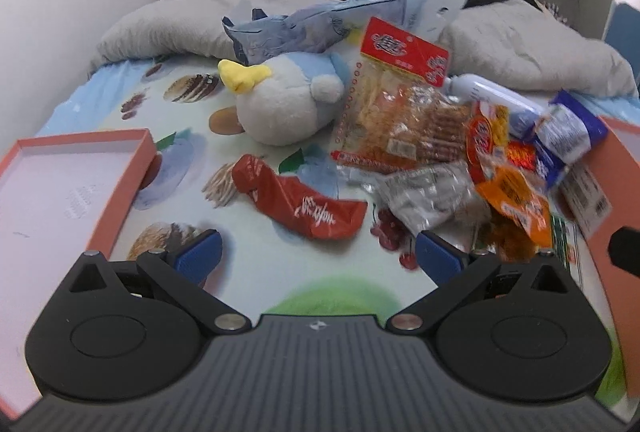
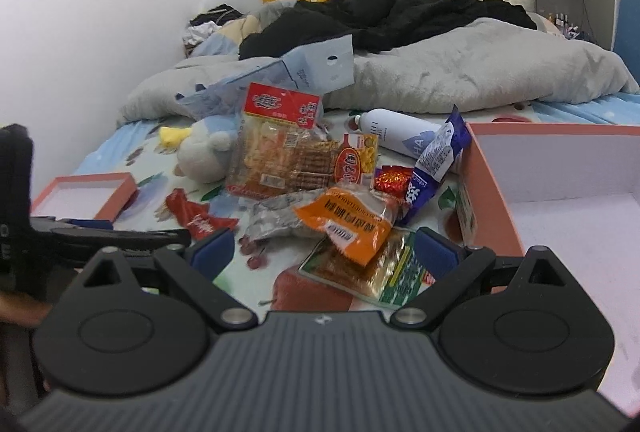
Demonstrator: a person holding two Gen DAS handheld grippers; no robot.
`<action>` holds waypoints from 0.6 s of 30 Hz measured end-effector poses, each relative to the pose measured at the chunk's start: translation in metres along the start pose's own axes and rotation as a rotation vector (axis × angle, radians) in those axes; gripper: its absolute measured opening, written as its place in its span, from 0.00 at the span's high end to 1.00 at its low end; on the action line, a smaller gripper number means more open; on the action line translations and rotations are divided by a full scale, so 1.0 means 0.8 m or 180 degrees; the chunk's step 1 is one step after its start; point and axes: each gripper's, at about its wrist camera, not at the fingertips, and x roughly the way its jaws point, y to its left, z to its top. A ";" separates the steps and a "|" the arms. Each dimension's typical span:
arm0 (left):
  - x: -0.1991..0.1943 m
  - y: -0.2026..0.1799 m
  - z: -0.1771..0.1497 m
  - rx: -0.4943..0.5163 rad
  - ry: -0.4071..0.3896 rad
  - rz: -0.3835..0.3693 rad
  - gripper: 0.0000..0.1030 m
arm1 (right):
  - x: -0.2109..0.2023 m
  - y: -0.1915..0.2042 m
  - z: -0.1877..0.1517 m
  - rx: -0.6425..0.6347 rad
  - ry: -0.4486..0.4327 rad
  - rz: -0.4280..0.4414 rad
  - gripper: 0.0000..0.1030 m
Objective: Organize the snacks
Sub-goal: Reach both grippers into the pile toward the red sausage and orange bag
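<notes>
Left wrist view shows the left gripper (image 1: 318,256) hovering over a bed (image 1: 100,92) with a fruit-print sheet, its blue fingers (image 1: 200,256) spread apart and holding nothing. A pile of snacks (image 1: 460,156) lies on the bed; a red packet (image 1: 304,202) rests apart from the pile, on the side toward a shallow pink box lid (image 1: 60,184). A plush toy (image 1: 280,100) touches the pile's far edge. Right wrist view shows the right gripper (image 2: 324,250) above the same pile, fingers (image 2: 436,252) also apart and empty, over an orange packet (image 2: 348,224). A pink box (image 2: 560,192) sits just beside the pile.
</notes>
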 end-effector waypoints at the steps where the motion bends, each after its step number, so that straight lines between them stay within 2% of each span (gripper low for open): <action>1: 0.008 0.003 0.003 -0.0040 -0.0005 0.0005 0.00 | 0.008 -0.002 0.002 0.0013 0.0013 -0.0028 0.05; 11: 0.072 0.027 0.020 -0.0296 0.0051 -0.0024 0.01 | 0.083 -0.019 0.016 0.0193 0.0144 -0.0201 0.05; 18: 0.102 0.030 0.024 -0.0292 0.0103 0.0063 0.02 | 0.135 -0.024 0.017 0.0426 0.0298 -0.0285 0.05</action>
